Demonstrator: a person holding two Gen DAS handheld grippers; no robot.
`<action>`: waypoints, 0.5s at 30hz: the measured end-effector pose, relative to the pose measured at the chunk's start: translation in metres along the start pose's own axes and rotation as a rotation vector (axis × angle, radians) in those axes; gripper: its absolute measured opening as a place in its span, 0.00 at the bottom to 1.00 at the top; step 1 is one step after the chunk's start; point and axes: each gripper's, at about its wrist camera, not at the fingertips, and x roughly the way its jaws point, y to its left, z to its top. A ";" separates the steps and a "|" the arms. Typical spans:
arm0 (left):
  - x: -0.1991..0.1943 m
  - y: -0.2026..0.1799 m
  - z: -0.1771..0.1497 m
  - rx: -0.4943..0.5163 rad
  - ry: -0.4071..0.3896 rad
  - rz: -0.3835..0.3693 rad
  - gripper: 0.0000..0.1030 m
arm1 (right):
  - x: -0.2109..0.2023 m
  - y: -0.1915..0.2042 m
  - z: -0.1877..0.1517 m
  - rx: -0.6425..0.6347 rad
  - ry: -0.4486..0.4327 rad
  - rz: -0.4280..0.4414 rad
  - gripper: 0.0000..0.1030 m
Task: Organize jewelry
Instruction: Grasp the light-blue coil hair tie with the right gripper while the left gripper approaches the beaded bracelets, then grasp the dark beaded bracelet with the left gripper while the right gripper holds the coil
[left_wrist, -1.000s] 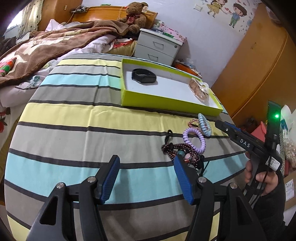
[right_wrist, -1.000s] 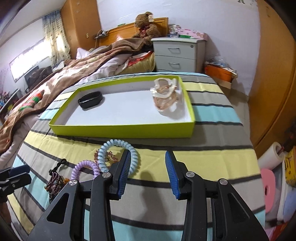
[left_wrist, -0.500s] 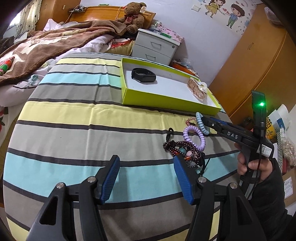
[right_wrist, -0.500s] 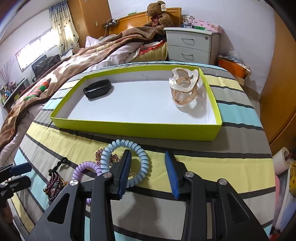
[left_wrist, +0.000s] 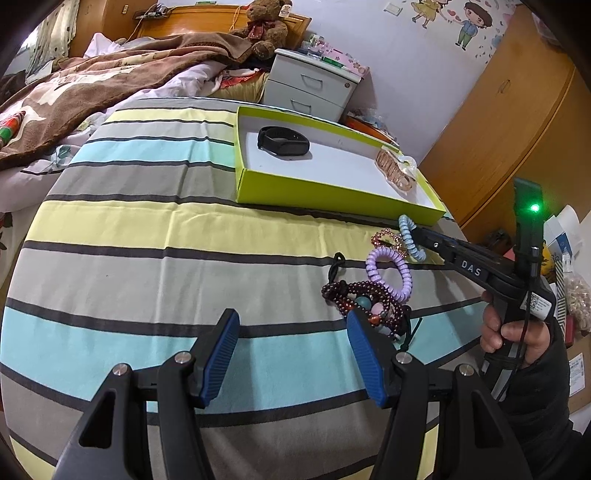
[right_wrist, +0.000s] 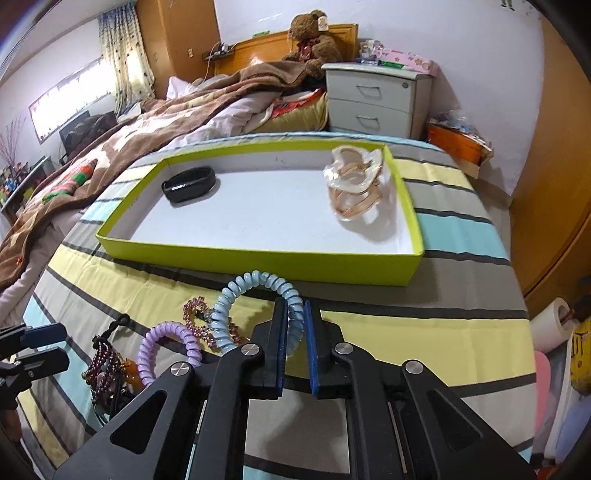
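A lime-green tray (right_wrist: 258, 258) (left_wrist: 332, 201) lies on the striped cloth and holds a black band (right_wrist: 189, 184) (left_wrist: 283, 141) and clear gold-trimmed bangles (right_wrist: 356, 188) (left_wrist: 395, 170). My right gripper (right_wrist: 295, 325) (left_wrist: 415, 236) is shut on a light blue spiral hair tie (right_wrist: 255, 282) (left_wrist: 406, 232) in front of the tray. Beside it lie a purple spiral tie (right_wrist: 162, 343) (left_wrist: 391, 273), a pink beaded piece (right_wrist: 197, 314) and dark red beads (right_wrist: 105, 365) (left_wrist: 369, 299). My left gripper (left_wrist: 291, 354) is open and empty, just left of the beads.
A bed with a brown blanket (left_wrist: 92, 81) borders the table on the left. A grey nightstand (right_wrist: 376, 99) and a teddy bear (right_wrist: 314, 37) stand behind. A wooden wardrobe (left_wrist: 509, 110) is at the right. Boxes and a paper roll (right_wrist: 557, 321) sit beyond the table's right edge.
My right gripper moved forward over the light blue spiral tie and closed on it. My left gripper stayed open and nearly still.
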 end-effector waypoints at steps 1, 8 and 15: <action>0.001 0.000 0.001 -0.003 0.002 0.000 0.61 | -0.003 -0.003 -0.001 0.010 -0.008 0.002 0.09; 0.011 -0.006 0.012 -0.017 0.030 -0.051 0.60 | -0.025 -0.015 -0.006 0.054 -0.057 0.000 0.09; 0.026 -0.026 0.016 0.049 0.052 0.008 0.46 | -0.041 -0.018 -0.014 0.074 -0.091 0.011 0.09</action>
